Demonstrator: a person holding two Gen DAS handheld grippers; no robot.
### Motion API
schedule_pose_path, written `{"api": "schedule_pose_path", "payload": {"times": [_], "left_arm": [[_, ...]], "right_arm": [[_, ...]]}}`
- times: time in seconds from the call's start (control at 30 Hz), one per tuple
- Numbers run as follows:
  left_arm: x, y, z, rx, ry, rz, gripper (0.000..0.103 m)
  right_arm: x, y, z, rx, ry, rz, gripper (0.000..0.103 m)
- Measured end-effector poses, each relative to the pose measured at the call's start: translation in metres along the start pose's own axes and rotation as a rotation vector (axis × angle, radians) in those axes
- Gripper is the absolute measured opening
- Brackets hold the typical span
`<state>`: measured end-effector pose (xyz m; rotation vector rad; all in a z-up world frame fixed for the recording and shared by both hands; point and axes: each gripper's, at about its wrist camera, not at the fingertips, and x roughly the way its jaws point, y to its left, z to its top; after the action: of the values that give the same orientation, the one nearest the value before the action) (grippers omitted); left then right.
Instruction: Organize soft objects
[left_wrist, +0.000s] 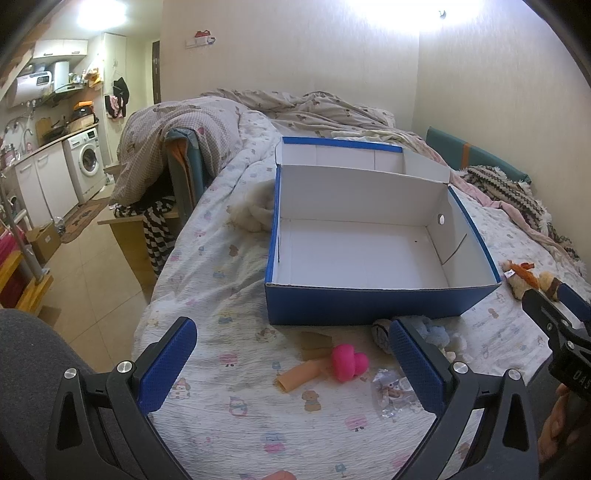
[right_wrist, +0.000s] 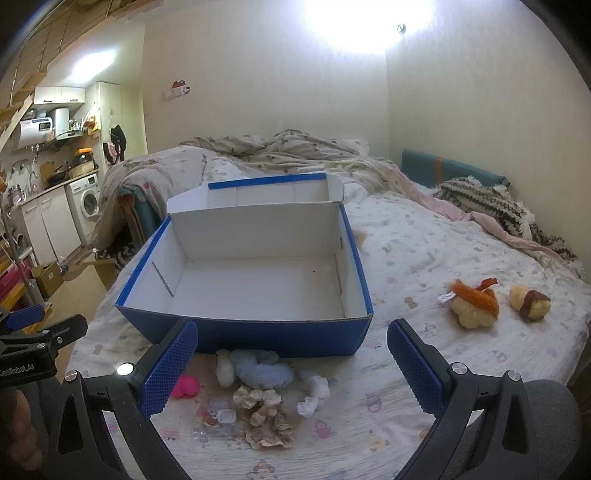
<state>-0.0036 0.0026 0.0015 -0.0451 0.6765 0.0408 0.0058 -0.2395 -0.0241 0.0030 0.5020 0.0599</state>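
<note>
Bed (right_wrist: 424, 258) under a printed quilt, rumpled duvet (right_wrist: 280, 151) heaped at the far end. Blue shoebox (right_wrist: 255, 334) open in the middle, white inside, nothing in it. Just before its near wall: light-blue plush (right_wrist: 264, 373), beige lace scrunchie (right_wrist: 264, 413), pink plush heart (left_wrist: 349, 363). Well right of the box: orange-and-cream plush toy (right_wrist: 474, 304), brown-and-cream plush (right_wrist: 530, 302). Left gripper (left_wrist: 293, 363) and right gripper (right_wrist: 291, 369) spread wide, fingers grasping nothing.
</note>
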Motion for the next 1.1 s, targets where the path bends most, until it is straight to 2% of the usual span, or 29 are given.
{"api": "schedule_pose_path", "payload": {"times": [0.23, 0.37, 0.53, 0.7, 0.9, 1.0, 1.1], "left_arm": [[-0.003, 0.001, 0.006, -0.011, 0.010, -0.021, 0.103], [-0.003, 0.005, 0.023, -0.016, 0.009, -0.018, 0.103], [0.013, 0.008, 0.045, -0.018, 0.059, -0.016, 0.103], [0.043, 0.017, 0.060, 0.005, 0.144, -0.005, 0.103], [0.084, 0.036, 0.055, -0.042, 0.313, 0.055, 0.103], [0.098, 0.046, 0.048, -0.063, 0.367, 0.093, 0.103], [0.114, 0.054, 0.038, -0.089, 0.430, 0.115, 0.103]], "right_arm": [[0.001, -0.002, 0.003, 0.027, 0.009, 0.012, 0.103], [0.001, -0.008, 0.014, 0.046, 0.008, 0.024, 0.103], [0.012, -0.016, 0.030, 0.059, 0.037, 0.040, 0.103], [0.041, -0.024, 0.032, 0.046, 0.141, 0.128, 0.103], [0.080, -0.036, 0.022, 0.099, 0.325, 0.181, 0.103], [0.092, -0.039, 0.017, 0.111, 0.379, 0.169, 0.103], [0.099, -0.047, 0.009, 0.147, 0.403, 0.103, 0.103]]}}
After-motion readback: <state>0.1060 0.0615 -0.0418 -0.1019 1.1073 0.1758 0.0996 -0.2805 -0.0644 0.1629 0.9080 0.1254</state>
